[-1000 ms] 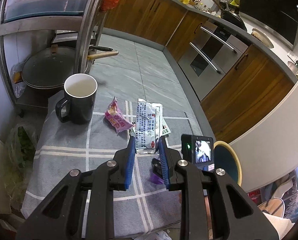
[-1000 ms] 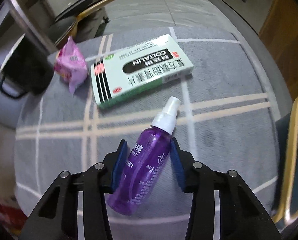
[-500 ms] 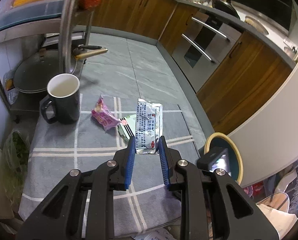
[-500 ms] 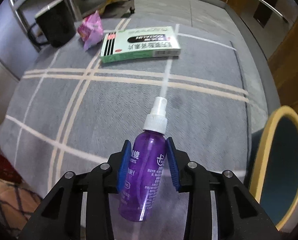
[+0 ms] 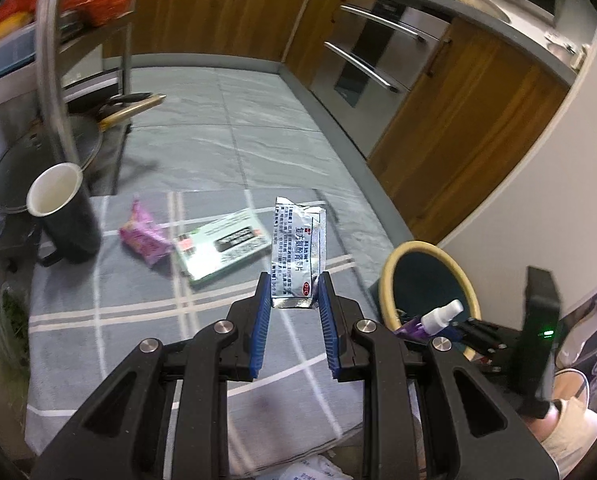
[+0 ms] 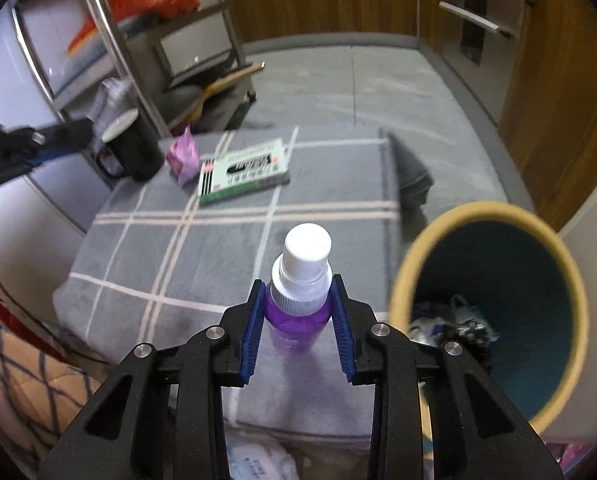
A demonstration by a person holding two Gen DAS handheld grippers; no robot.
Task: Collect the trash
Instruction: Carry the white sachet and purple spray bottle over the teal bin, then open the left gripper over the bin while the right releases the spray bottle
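While both tools are loaded, the scene reads as follows.

Left tool (image 5: pixel 292 294): clamped on the bottom edge of a silver medicine sachet (image 5: pixel 297 249), which stands upright between the blue pads, clear of the cloth.

Right tool (image 6: pixel 297 294): its jaws have just been closing and now grip a purple spray bottle (image 6: pixel 296 322) just under its white cap (image 6: pixel 306 254); the bottle points away from the camera, lifted off the cloth.

Bench (image 6: pixel 330 248): covered with a grey cloth crossed by pale stripes.

Trash bin (image 6: pixel 414 248): round, dark teal inside with a tan rim, standing at the right edge of the bench; some crumpled litter lies at its bottom. In the left wrist view the bottle's cap shows over the bin's near rim.

Medicine box (image 6: pixel 242 170): green and white, lying flat at the far side of the bench.

Pink wrapper (image 6: pixel 184 154): crumpled, just left of the box.

Mug (image 6: pixel 132 148): black with a white interior, upright at the far left corner, beside the wrapper.

Metal rack (image 5: pixel 48 60): at far left, off the bench, with a pan on a lower shelf and a red bag on top.

Floor: grey tiles, wooden cabinets beyond.
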